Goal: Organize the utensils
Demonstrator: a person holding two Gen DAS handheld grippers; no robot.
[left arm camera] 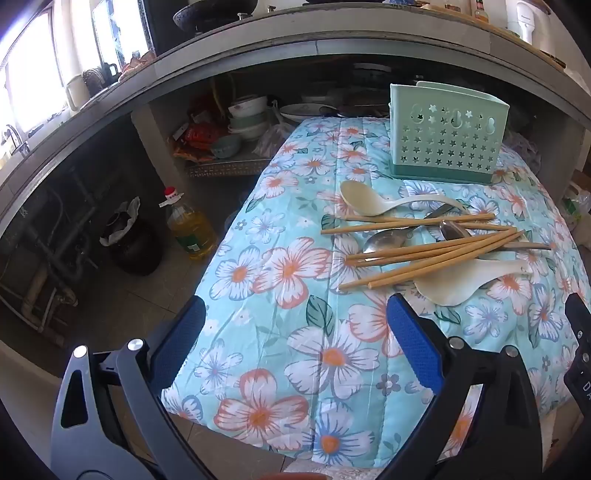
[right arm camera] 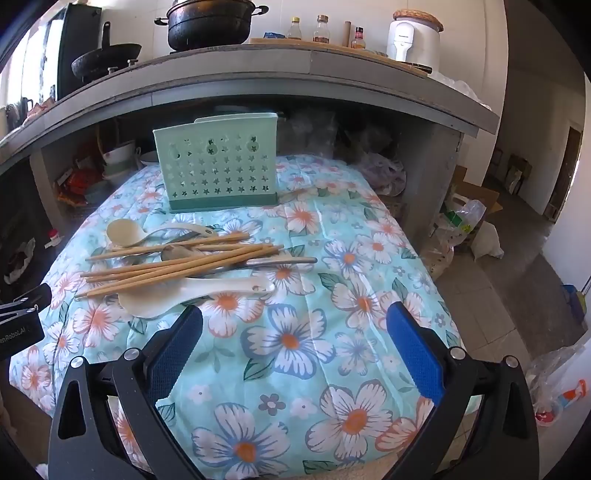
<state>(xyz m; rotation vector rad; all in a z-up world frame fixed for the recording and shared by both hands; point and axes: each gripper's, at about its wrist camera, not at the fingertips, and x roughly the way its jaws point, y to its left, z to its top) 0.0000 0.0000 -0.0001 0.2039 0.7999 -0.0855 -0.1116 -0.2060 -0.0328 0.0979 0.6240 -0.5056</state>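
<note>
While both grippers hang over the near end of the table with nothing between their fingers, the utensils sit in one loose heap mid-table on the floral cloth (right arm camera: 295, 343). Wooden chopsticks (right arm camera: 177, 264) lie crossed on top, tips fanned toward 9 o'clock in the right wrist view. Under them: a metal spoon (left arm camera: 388, 240), bowl toward 9, and a second metal spoon (left arm camera: 453, 229) partly covered. White rice paddle (right arm camera: 192, 293) at the heap's 6 o'clock edge, touching the chopsticks; cream ladle-type spoon (right arm camera: 123, 232) at the 12 o'clock edge, handle running toward 3. Metal handle (right arm camera: 280, 261) sticks out of the heap toward 3.

Mint-green utensil holder (right arm camera: 218, 166) with star cutouts stands upright at 12 from the heap, near it but apart, on a darker green base; I can't see inside it.

Left gripper (left arm camera: 295, 317): blue pads spread wide. Right gripper (right arm camera: 295, 321): same, wide. Cooking oil bottle (left arm camera: 192, 229) on the floor at 9 of the table in the left view. Black pot (right arm camera: 208, 22) on the counter at 12.
</note>
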